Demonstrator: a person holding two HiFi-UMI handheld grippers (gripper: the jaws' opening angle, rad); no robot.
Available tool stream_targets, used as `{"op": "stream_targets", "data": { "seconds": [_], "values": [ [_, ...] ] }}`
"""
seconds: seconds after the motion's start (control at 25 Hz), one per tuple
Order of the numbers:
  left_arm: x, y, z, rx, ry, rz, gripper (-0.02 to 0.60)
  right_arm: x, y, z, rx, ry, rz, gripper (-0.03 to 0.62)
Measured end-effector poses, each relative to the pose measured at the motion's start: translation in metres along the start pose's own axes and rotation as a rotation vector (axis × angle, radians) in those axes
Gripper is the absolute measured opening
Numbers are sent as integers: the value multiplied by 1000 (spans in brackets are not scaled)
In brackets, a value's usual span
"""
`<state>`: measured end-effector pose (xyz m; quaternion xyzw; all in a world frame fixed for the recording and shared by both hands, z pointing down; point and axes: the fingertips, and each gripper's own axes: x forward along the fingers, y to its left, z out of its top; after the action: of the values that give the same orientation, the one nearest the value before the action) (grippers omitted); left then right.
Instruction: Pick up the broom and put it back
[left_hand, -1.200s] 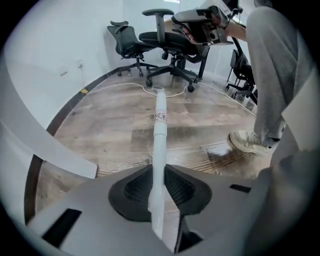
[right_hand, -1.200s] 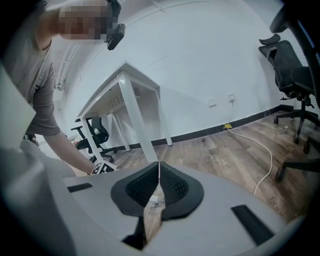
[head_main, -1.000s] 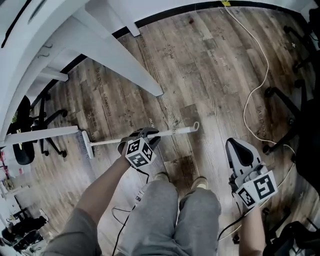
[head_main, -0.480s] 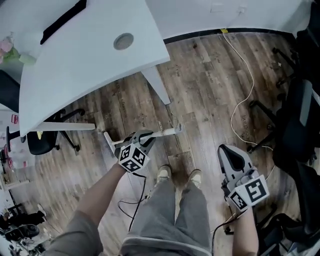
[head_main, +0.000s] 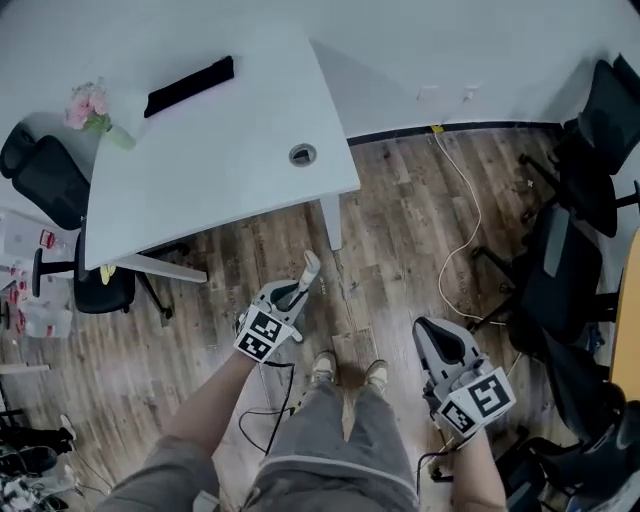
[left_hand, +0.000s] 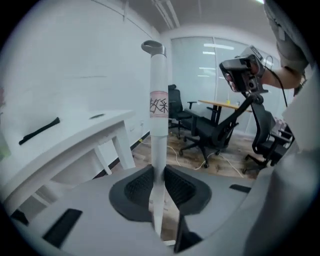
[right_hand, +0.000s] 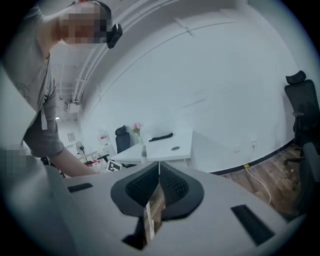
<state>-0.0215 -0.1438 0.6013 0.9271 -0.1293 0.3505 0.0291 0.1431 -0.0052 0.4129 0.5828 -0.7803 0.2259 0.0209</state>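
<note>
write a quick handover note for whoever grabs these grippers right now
Left gripper: shut on the broom handle, which stands upright with its capped end on top.
Right gripper: shut, nothing in it, held off to the side.
Done: broom gripped by its handle. The brush end is out of view.
Left: carry it to its storage spot and set it down. That spot can't be made out here.
</note>
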Motion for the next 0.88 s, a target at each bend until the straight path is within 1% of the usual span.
{"op": "stream_targets", "data": {
  "seconds": [0.08,0.16,0.24,0.32,0.4,0.48,0.56,0.64,0.76,0.88],
  "values": [
    [-23,2,25,-89,-68,21,86,-8,13,25,-6,-25,1,32],
    [-49,5,49,-190,-140,55,86,-18,26,48,-13,-54,-7,32],
    [-77,12,76,-286,-220,91,86,-30,42,71,-36,-91,4,32],
    [-103,19,109,-354,-306,114,87,-42,56,92,-96,-109,20,32],
    [-127,19,148,-381,-381,119,86,-56,65,110,-153,-117,17,32],
    [-148,11,186,-372,-436,116,86,-72,70,129,-180,-132,-1,32],
    [-168,2,220,-340,-465,120,86,-87,73,148,-198,-152,-33,32],
    [-185,-6,249,-292,-472,134,86,-101,78,170,-207,-200,-46,32],
    [-206,-14,284,-210,-475,156,86,-121,88,205,-206,-293,-31,32],
    [-225,-22,308,-120,-469,174,86,-136,95,231,-263,-322,-49,32]
  ]
}}
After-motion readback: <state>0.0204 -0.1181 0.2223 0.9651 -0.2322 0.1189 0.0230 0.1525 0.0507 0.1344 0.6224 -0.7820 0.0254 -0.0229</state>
